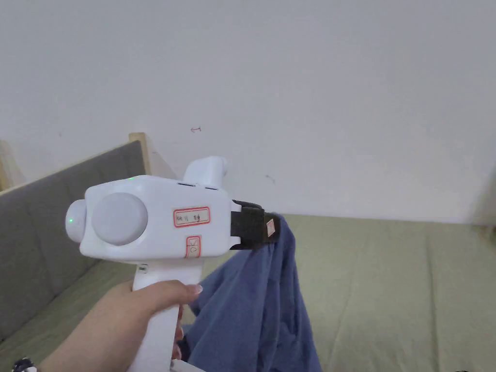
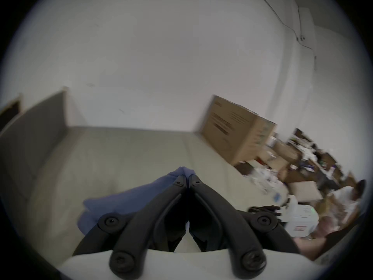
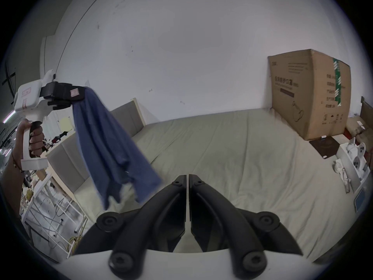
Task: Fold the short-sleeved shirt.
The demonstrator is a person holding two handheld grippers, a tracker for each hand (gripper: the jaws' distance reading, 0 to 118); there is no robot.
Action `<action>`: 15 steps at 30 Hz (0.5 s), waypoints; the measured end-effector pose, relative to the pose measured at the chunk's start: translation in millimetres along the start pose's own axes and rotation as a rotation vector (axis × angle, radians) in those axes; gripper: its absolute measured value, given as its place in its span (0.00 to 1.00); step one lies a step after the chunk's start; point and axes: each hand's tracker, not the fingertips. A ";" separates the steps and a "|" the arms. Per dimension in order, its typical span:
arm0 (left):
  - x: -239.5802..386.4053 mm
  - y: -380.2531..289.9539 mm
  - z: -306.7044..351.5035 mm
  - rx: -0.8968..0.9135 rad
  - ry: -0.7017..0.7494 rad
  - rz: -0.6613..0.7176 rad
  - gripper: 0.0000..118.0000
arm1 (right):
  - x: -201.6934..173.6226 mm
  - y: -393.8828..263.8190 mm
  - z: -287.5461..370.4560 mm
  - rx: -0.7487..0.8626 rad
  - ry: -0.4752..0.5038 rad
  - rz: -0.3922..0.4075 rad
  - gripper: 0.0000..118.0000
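A blue short-sleeved shirt hangs bunched in the air above the bed, pinched at its top by my left gripper, which a hand holds up at chest height. In the left gripper view the jaws meet at the tips with blue cloth between and beside them. The right gripper view shows the shirt dangling from the left gripper at the left. My right gripper has its jaws together with nothing between them, low over the bed.
A bed with a pale green sheet lies below, with a grey padded headboard on the left. A large cardboard box stands at the far right corner. Small white items and clutter sit beside the bed on the right.
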 end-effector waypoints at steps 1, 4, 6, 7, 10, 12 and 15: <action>12.4 0.1 -21.9 -0.051 -0.053 0.012 0.00 | 6.3 1.3 7.8 0.011 -0.011 -0.003 0.02; 46.7 -17.2 -95.7 -0.231 -0.058 -0.039 0.00 | 30.8 0.6 30.3 0.064 -0.026 -0.018 0.02; 60.1 -41.7 -147.9 -0.389 -0.013 -0.018 0.00 | 46.1 -2.4 43.1 0.086 -0.045 -0.030 0.02; 63.1 -58.9 -171.2 -0.452 0.012 0.010 0.00 | 52.9 -5.1 47.1 0.092 -0.065 -0.038 0.02; 55.2 -117.8 -232.0 -0.630 -0.034 0.116 0.00 | 74.8 -16.7 49.8 0.064 -0.116 -0.078 0.02; 38.8 -154.3 -257.3 -0.711 0.014 0.224 0.00 | 87.1 -27.4 46.4 0.025 -0.140 -0.115 0.02; 14.4 -189.8 -275.5 -0.767 0.079 0.325 0.00 | 100.5 -44.2 40.5 -0.028 -0.162 -0.139 0.02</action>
